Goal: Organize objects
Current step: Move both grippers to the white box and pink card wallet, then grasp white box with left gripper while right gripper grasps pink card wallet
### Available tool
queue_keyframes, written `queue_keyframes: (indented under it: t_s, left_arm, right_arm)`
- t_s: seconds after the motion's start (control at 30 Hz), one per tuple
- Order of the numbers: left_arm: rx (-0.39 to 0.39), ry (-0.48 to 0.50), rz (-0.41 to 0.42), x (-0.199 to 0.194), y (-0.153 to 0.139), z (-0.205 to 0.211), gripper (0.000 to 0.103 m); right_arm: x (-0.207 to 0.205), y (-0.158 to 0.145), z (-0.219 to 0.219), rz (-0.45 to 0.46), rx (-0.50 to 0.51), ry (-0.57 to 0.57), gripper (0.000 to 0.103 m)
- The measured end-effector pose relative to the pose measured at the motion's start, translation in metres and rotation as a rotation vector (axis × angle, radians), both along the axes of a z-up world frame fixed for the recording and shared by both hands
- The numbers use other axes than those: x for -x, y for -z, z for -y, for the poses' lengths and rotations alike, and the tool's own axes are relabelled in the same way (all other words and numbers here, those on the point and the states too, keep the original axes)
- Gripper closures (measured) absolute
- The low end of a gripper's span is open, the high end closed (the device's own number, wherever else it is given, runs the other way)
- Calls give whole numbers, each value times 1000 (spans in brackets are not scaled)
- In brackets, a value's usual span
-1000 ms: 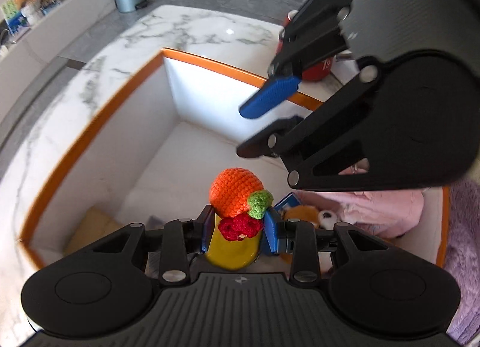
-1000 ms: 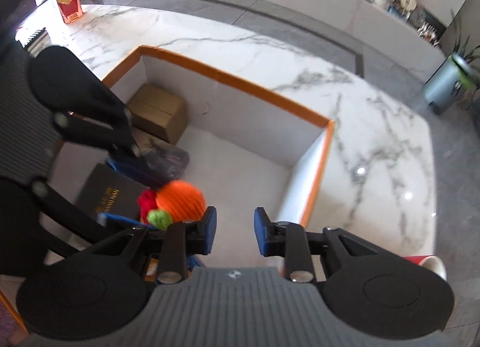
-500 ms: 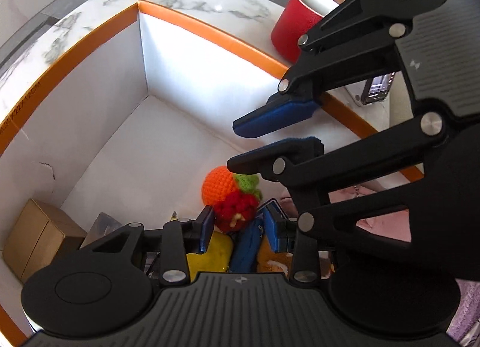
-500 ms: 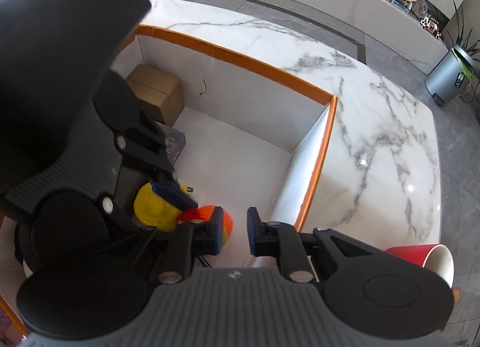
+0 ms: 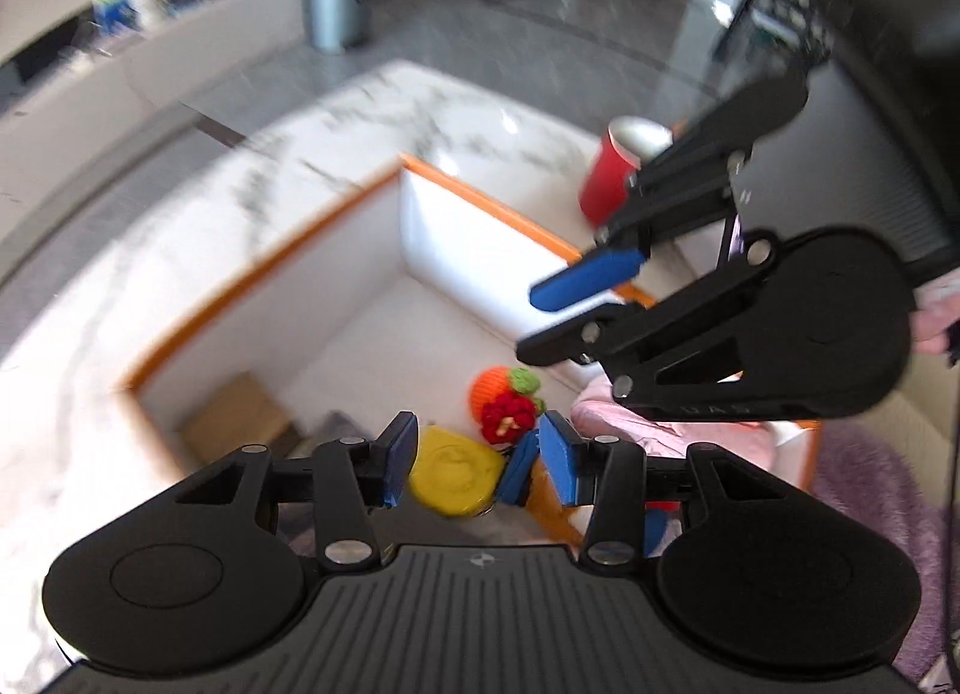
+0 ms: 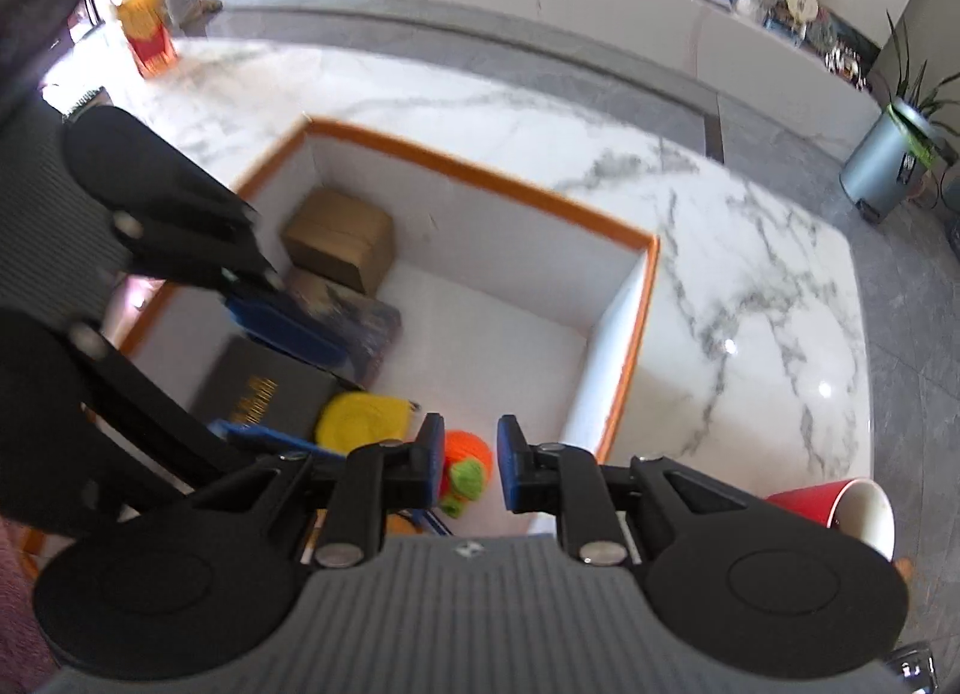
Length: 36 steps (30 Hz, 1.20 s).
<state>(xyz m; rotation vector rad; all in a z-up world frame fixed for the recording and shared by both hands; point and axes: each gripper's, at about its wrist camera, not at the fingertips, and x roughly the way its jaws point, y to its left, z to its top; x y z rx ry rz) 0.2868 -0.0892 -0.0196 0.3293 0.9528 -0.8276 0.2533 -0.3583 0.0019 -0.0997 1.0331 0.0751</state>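
Lying free in the orange-rimmed box point(image 6: 480, 168), the crocheted orange toy point(image 5: 501, 394) has left the left tool point(image 5: 474, 463), whose blue pads are spreading with nothing clamped; that item looks stowed. Beside it sits a soft yellow knitted piece point(image 5: 453, 472). Right tool point(image 6: 468, 469) hangs above, pads opening slightly, empty. Glossy marble worktop point(image 6: 750, 286) surrounds the box.

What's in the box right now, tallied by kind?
Crochet toys: 2 (orange fruit, yellow piece)
Cardboard boxes: 1
Black books: 1
Dark pouches: 1
Pink cloths: 1
Total: 6 clearly seen. Blue and orange items under the left gripper are too hidden to count.
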Motion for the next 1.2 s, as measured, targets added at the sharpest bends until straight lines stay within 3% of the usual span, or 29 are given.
queue_keyframes:
  t_s: [0.2,0.43,0.67,0.8,0.9,1.2]
  left_arm:
    - [-29,-136,108,31,-42,-73,48]
    - [-134,-315,118,47,-43,-123,40]
    - [-236,-386,137,44,2,-159,31]
    - [-211,-391,87,41,25,-173,20]
    - [-216,-386,71,35,45,-176,19]
    - [-167,-417,-3,7,77,-194,19]
  right_arm:
    - [12,-37,-43,96,-76,-95,77]
    - [0,-45,-118,106,-102,-255,69]
    - [-33,-9,-184,13,-69,-362,53]
    - [-57,20,-204,-59,-30,-379,48]
    - [-72,37,-215,-102,1,-376,38]
    - [-116,81,-235,-227,86,-392,26]
